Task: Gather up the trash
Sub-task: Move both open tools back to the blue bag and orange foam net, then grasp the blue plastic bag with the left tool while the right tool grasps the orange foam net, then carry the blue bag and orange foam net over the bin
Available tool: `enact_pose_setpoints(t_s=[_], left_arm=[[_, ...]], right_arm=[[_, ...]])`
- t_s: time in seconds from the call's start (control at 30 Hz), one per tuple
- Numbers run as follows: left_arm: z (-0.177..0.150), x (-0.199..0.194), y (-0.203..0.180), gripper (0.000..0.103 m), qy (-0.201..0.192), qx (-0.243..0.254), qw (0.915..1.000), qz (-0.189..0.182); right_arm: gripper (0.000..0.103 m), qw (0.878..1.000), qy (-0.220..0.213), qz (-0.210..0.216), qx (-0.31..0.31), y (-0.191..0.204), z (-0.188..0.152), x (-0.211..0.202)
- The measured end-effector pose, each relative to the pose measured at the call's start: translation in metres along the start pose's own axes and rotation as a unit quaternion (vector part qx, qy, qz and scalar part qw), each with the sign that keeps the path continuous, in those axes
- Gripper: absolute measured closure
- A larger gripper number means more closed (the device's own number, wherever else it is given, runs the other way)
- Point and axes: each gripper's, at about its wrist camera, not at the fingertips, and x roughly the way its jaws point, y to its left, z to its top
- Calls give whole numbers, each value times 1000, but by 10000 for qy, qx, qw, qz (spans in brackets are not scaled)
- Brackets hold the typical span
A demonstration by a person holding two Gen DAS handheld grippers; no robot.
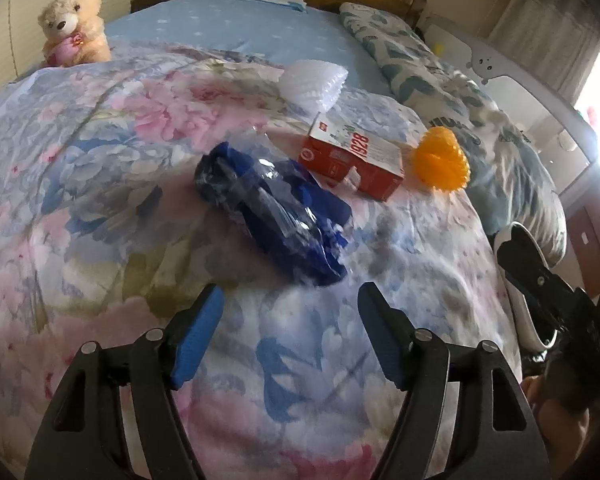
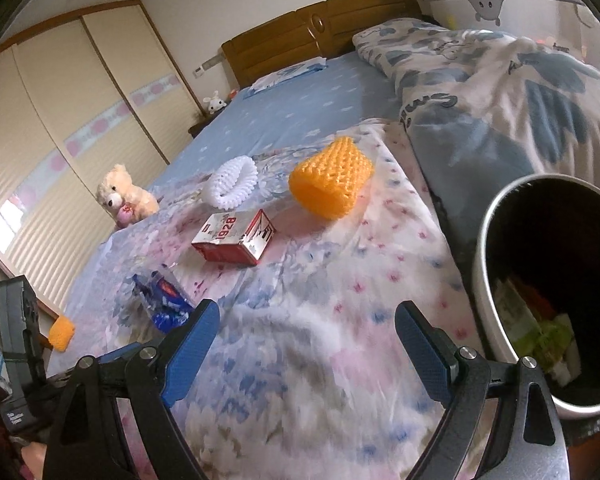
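Note:
A crumpled blue plastic wrapper (image 1: 268, 208) lies on the floral quilt (image 1: 100, 160) just ahead of my left gripper (image 1: 291, 292), which is open with nothing between its fingers. Beyond the wrapper are a red carton (image 1: 352, 160), an orange foam net (image 1: 442, 162) and a white foam net (image 1: 314, 84). My right gripper (image 2: 307, 310) is also open and empty above the quilt (image 2: 300, 360). Ahead of it lie the red carton (image 2: 236, 240), the orange net (image 2: 330, 176) and the white net (image 2: 232, 182), with the blue wrapper (image 2: 164, 300) by its left finger. A white bin (image 2: 484, 240) with trash inside stands to its right.
A teddy bear (image 1: 74, 20) sits at the quilt's far left edge. A folded leaf-print blanket (image 2: 520, 100) lies along the right side of the bed, behind the bin. A second orange net (image 2: 62, 334) lies off the bed at lower left. The wooden headboard (image 2: 320, 28) and a wardrobe (image 2: 60, 120) stand beyond.

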Motion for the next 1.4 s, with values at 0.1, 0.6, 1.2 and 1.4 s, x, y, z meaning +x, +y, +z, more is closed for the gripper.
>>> enact_pose_setpoints(t_s=[0.1,0.6,1.2,1.4], left_arm=[[7,5,2,32,18,-45,10000,5],[37,25,11,48,-60,42,9999,155],[25,9,-9,83,-325,520,9981,-101],[15,-1,-26,83,-303,693,9963,-397]], right_arm=[[12,10000,26,-18,-23,0,7,11],[15,9994,-80,-345,-50,-5,51,59],[85,9994,-80,-319,54,-22,50,58],[85,9997,-105,-170,102,-23,32,31]])
